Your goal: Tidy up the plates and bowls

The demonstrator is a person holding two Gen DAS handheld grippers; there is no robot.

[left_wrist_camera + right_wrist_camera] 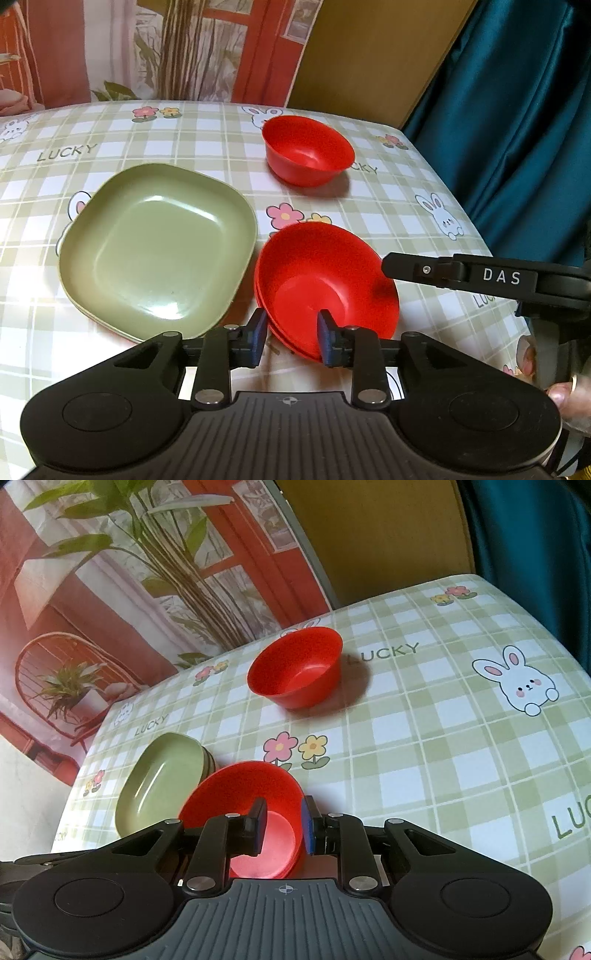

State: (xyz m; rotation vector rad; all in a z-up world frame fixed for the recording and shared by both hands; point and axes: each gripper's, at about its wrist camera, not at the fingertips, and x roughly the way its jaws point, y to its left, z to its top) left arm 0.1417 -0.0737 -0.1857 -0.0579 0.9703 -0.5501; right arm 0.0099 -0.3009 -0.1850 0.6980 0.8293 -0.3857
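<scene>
A stack of red bowls (325,284) sits on the table beside a stack of green square plates (155,251). A single red bowl (306,149) stands farther back. My left gripper (291,338) is open, its fingers straddling the near rim of the bowl stack. My right gripper (282,825) is open too, straddling the right rim of the same stack (243,805); its arm shows in the left wrist view (461,275). The right wrist view also shows the plates (159,782) and the single bowl (295,668).
The table (406,206) has a checked green cloth with rabbits and flowers. Its right edge borders a teal curtain (517,110). A printed backdrop (110,590) stands behind the far edge.
</scene>
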